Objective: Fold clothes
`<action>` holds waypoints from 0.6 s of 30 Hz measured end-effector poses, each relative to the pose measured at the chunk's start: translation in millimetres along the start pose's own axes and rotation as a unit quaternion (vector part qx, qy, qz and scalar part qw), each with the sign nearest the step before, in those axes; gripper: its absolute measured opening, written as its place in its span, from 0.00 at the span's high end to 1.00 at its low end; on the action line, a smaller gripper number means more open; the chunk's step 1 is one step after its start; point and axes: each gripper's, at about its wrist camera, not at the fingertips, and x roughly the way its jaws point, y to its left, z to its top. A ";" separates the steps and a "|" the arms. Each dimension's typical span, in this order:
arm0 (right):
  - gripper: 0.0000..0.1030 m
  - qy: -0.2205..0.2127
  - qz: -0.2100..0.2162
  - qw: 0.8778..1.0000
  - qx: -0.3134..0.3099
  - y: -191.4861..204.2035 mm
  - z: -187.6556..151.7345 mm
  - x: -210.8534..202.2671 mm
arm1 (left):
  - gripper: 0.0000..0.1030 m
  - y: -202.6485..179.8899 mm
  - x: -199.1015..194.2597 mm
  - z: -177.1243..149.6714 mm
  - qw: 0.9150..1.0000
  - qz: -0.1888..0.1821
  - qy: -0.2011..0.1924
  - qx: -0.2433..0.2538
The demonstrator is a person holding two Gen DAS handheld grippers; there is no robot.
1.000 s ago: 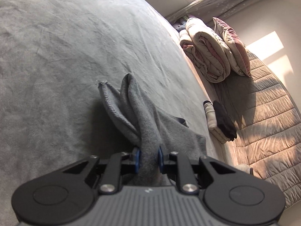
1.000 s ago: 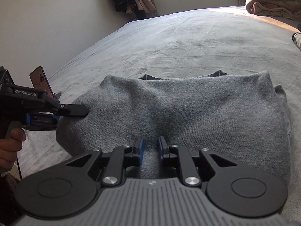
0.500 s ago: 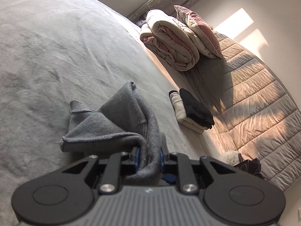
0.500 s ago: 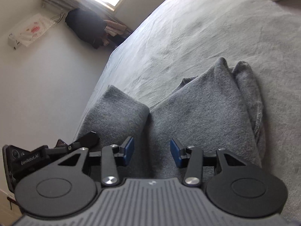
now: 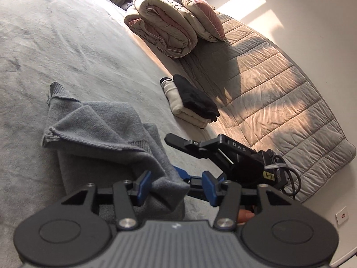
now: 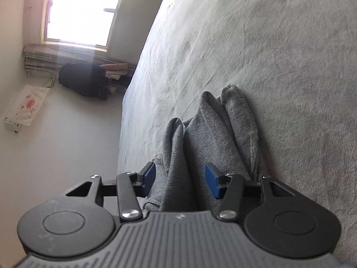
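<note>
While both sets of fingers have just been opening, the left gripper (image 5: 176, 184) stands about half open, a fold of the grey sweater (image 5: 100, 129) draped loose against its left pad. Right gripper (image 6: 180, 178) likewise half open; sweater between the pads, not pinched. Sweater lies bunched on the grey bed (image 5: 67, 44). Farther right: a folded pile of clothes (image 5: 189, 102). Far end: rolled duvet (image 5: 160, 24) and pillow (image 5: 196, 15).

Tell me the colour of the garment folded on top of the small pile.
Black, on cream clothes; clearest in the left wrist view.
</note>
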 end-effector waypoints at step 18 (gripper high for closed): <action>0.47 0.019 -0.006 0.999 -0.026 9.7 2.8 4.1 | 0.53 16.9 6.8 16.2 0.955 0.254 -0.012 0.150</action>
